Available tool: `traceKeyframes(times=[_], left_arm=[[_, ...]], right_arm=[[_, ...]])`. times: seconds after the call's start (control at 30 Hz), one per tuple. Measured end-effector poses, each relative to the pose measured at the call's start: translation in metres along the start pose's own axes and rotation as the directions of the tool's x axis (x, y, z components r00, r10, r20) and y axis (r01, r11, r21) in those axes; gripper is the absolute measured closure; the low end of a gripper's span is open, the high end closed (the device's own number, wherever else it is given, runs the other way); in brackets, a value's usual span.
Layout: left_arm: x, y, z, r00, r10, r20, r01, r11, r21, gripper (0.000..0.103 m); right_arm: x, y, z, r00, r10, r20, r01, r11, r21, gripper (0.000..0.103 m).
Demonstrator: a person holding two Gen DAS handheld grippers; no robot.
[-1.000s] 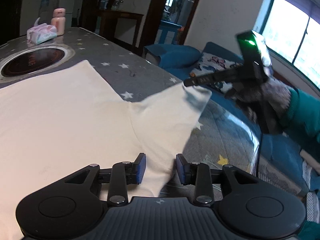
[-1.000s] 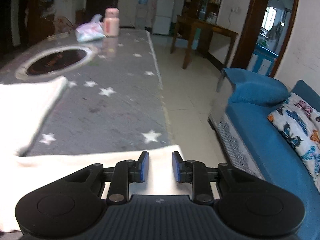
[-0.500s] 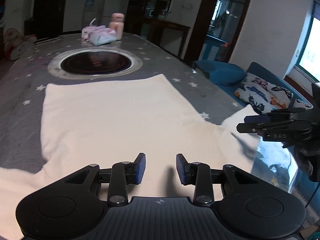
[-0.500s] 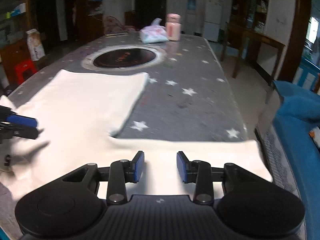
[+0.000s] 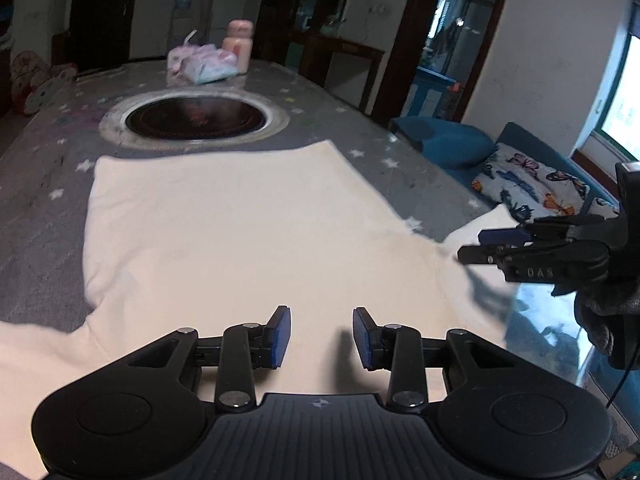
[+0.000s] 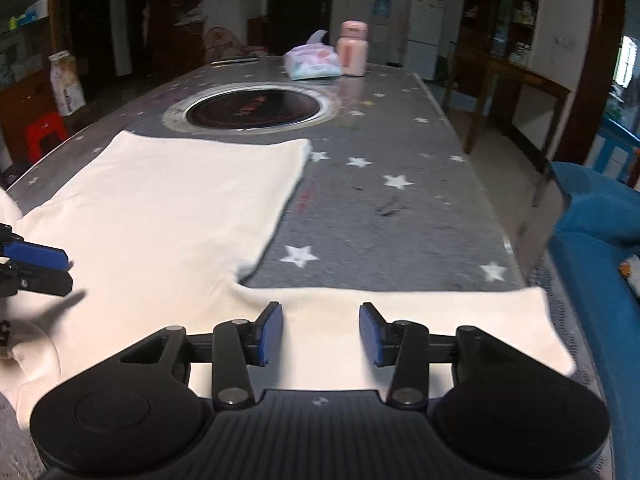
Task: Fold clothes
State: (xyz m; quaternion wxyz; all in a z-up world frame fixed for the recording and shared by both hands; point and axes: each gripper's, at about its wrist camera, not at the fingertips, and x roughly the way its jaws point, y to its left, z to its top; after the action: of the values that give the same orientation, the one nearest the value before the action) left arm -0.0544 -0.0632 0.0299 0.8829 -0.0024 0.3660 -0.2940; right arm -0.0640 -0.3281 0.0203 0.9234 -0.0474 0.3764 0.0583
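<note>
One cream garment (image 5: 240,248) lies spread flat on the grey star-patterned counter (image 6: 400,208) in front of you, its body reaching toward the round dark hob (image 6: 256,110) set into the counter and one sleeve (image 6: 440,332) stretched out to the counter's edge beside the blue sofa (image 6: 592,216). Your left gripper (image 5: 322,336) hovers over the garment's near part with its fingers parted and nothing between them. Your right gripper (image 6: 321,334) hangs over the sleeve, its fingers also apart and gripping nothing; the cloth lies loose beneath them. Seen from the left wrist, the right gripper sits just past the sleeve's end. Far across the counter, a tissue pack (image 6: 314,64) and a pink bottle (image 6: 352,48) stand side by side.
</note>
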Motion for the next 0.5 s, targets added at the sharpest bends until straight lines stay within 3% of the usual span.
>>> traceKeyframes(times=[0.13, 0.37, 0.5], left_arm=[[-0.001, -0.027, 0.001, 0.999, -0.049, 0.012, 0.048, 0.996, 0.075, 0.065], [0.013, -0.062, -0.013, 0.992, -0.117, -0.049, 0.124, 0.977, 0.174, 0.065], [0.016, -0.070, -0.022, 0.990, -0.122, -0.075, 0.136, 0.968, 0.211, 0.065]], right_arm=[[-0.023, 0.008, -0.012, 0.998, 0.061, 0.001, -0.061, 0.997, -0.044, 0.052], [-0.042, 0.033, -0.029, 0.988, 0.155, -0.014, -0.155, 0.983, -0.094, 0.051], [-0.041, 0.038, -0.043, 0.990, 0.135, -0.034, -0.138, 0.982, -0.130, 0.048]])
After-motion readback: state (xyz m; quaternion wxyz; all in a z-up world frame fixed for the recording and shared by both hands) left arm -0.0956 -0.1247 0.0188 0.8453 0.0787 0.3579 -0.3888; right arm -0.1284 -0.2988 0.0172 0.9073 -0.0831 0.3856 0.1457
